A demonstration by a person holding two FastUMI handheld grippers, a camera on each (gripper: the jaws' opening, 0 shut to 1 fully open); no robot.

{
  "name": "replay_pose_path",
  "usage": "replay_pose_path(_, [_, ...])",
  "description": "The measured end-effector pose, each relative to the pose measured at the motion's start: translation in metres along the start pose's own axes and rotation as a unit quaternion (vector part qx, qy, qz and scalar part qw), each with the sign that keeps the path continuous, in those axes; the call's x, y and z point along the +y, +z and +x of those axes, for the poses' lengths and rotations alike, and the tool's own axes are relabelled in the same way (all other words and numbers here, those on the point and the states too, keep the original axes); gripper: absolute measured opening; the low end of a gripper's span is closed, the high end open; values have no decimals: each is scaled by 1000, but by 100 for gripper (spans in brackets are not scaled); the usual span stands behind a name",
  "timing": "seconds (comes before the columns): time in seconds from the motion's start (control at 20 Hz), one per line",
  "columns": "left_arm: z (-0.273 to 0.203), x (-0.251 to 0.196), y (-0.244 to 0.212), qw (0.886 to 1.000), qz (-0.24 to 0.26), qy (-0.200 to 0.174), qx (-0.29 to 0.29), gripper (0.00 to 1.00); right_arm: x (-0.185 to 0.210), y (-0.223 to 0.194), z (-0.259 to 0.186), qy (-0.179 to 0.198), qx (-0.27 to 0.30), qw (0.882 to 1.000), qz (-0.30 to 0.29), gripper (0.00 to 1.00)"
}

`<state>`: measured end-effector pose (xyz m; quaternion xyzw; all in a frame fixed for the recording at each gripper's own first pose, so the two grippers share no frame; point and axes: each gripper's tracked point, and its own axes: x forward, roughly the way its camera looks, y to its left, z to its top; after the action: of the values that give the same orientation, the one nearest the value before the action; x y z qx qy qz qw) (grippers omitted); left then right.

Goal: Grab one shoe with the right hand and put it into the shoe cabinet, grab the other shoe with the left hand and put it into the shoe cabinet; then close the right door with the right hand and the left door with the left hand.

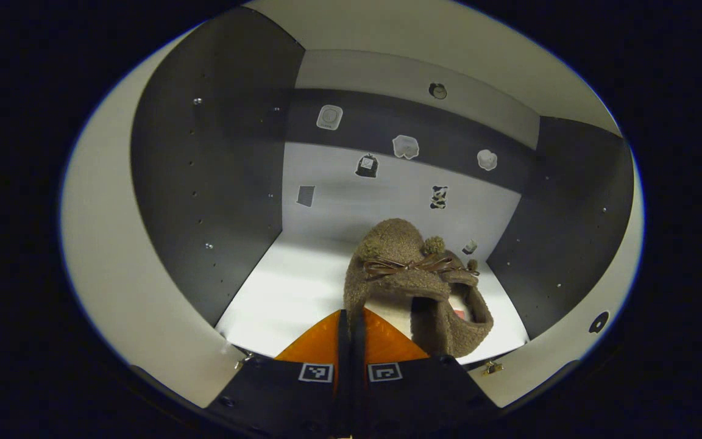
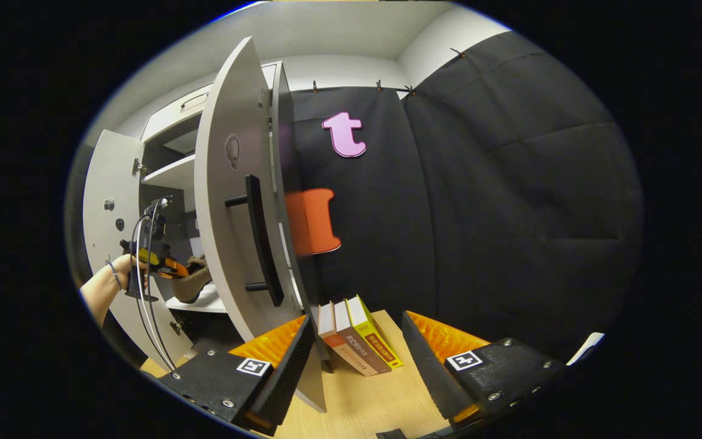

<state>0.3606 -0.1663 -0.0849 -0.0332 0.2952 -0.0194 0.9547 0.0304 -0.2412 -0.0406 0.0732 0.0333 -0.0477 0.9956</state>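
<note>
A brown fuzzy shoe point(image 1: 397, 268) with a ribbon bow sits tilted over the white shelf point(image 1: 290, 286) inside the shoe cabinet. My left gripper point(image 1: 351, 312) is shut, pinching the shoe's left collar edge. A second brown shoe point(image 1: 476, 320) appears to lie against its right side, partly hidden. In the right gripper view, the left gripper point(image 2: 165, 268) and the shoe point(image 2: 195, 280) are inside the cabinet, between the open left door point(image 2: 104, 201) and the open right door point(image 2: 229, 201). My right gripper point(image 2: 358, 317) stands open and empty beside the right door's lower edge.
The right door carries a black bar handle point(image 2: 259, 241). Three books point(image 2: 357, 341) lean on the wooden table point(image 2: 375, 402) behind that door. A hand point(image 2: 110, 280) holds the left gripper. Dark side walls point(image 1: 217, 183) and stickers on the back panel point(image 1: 351, 189) enclose the shelf.
</note>
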Motion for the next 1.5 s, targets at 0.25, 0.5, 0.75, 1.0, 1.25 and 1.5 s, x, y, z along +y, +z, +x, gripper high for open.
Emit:
replay_pose_path(0.25, [45,-7,-12,999,-7,-18,30,7,-3,-3,0,-21,1,1000,-6,90])
replay_pose_path(0.5, [52,-14,-5,999,29,-20,23,11,0,-7,4,-26,6,1000,-5,90])
replay_pose_path(0.75, [5,-30,37,995,80,-33,-56,62,10,-10,9,-20,8,1000,-8,90])
replay_pose_path(1.0, [-94,-47,64,983,68,-80,-148,78,17,-13,13,-13,4,1000,-12,92])
replay_pose_path(1.25, [-200,-41,70,967,71,-96,-226,96,29,-22,21,6,2,1000,-16,92])
replay_pose_path(1.5, [-271,-14,45,962,59,-98,-249,96,52,-38,28,40,12,998,-48,93])
